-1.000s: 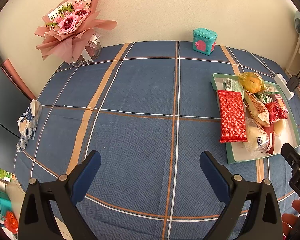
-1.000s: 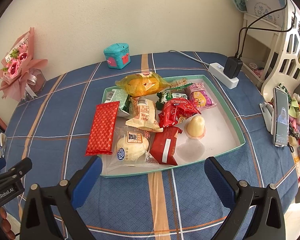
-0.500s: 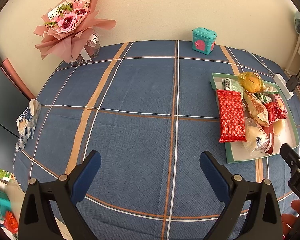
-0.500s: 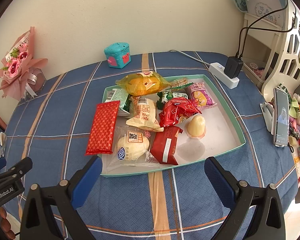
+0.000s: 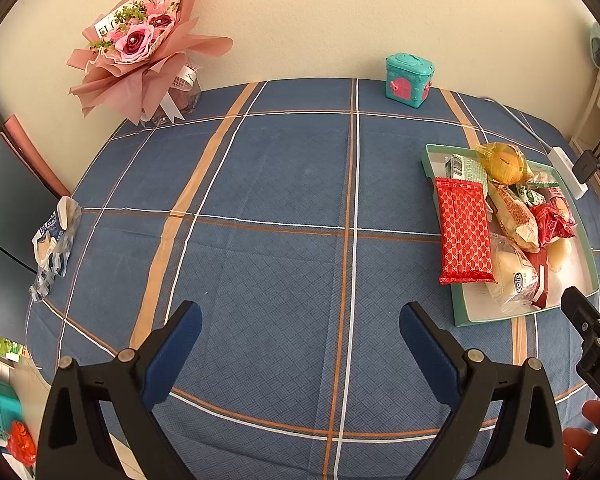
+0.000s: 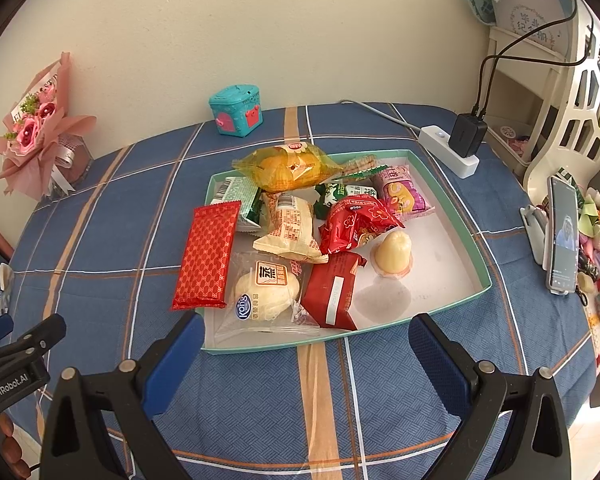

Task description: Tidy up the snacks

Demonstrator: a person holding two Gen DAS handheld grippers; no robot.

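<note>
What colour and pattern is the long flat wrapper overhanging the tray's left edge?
Red wrapper with a small repeating lattice print; clearest in the right wrist view.

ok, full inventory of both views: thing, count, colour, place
shallow cardboard tray: 1, teal rim, white floor, on blue plaid tablecloth
flat red patterned wafer packet: 1, overhanging tray's left rim
yellow bun packet: 1, tray back
cream bread packet: 1, tray middle
clear-wrapped white steamed bun: 1, tray front
dark red box-shaped packet: 1, tray front
pale jelly cup: 1, tray right
teal toy house box: 1, by wall
pink paper bouquet: 1, back left
white power strip: 1, behind tray
left gripper: jaws open, empty
right gripper: jaws open, empty
</note>
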